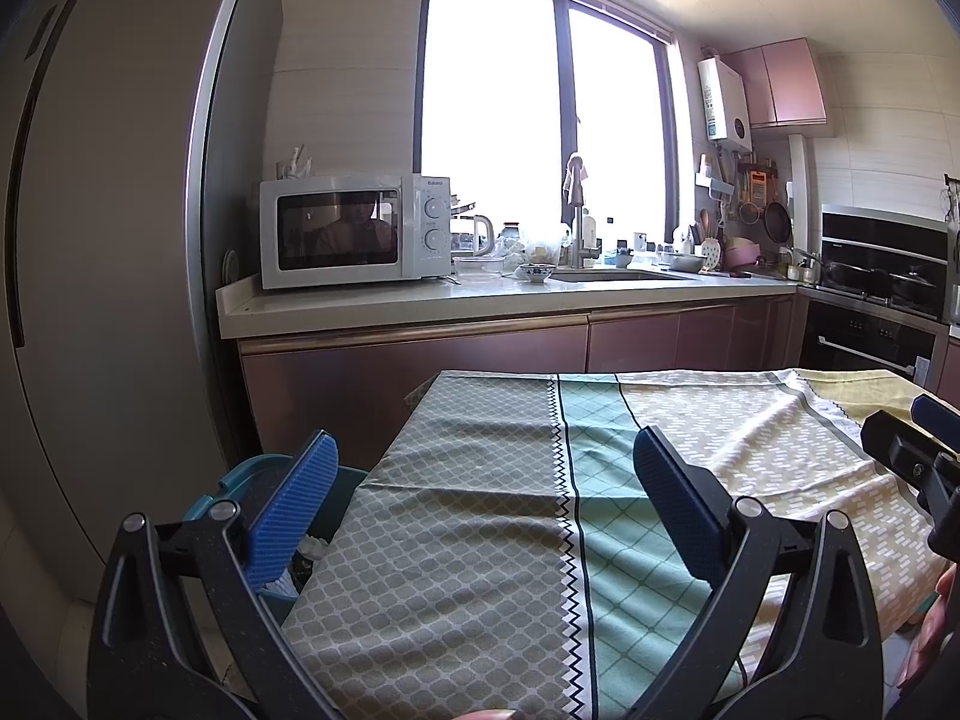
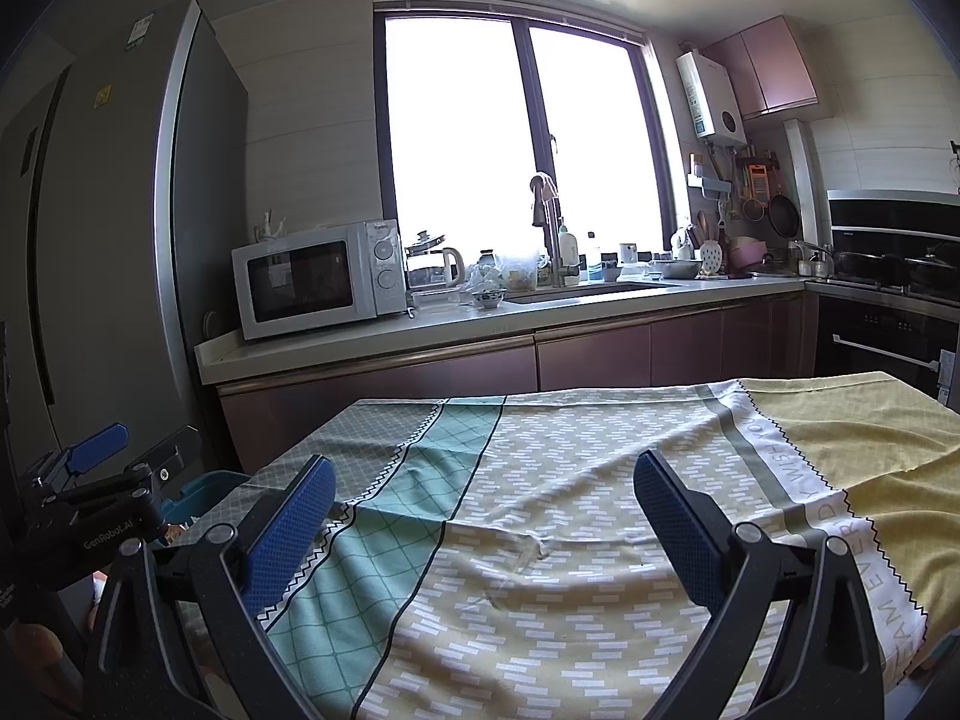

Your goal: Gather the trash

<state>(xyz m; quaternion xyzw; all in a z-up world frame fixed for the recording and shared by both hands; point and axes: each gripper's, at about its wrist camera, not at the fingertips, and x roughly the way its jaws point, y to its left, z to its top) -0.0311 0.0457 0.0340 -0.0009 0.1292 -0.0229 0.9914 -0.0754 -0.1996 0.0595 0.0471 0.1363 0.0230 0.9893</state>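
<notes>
Teal bin (image 1: 240, 480) w/ white scraps beside table; both grippers' fingers spread wide, nothing held.

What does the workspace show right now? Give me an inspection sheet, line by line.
Surface: table under a patterned cloth, wrinkled mid-way, no trash seen on it.
Job's things: teal bin beside the table's left edge, some white scraps inside.
Clutter: nothing seen on the table.
Grippers: left claw open, empty; right claw open, empty; both hover over the cloth.
Cables: nothing seen.
Surroundings: microwave, sink, crowded counter, fridge, window.
</notes>
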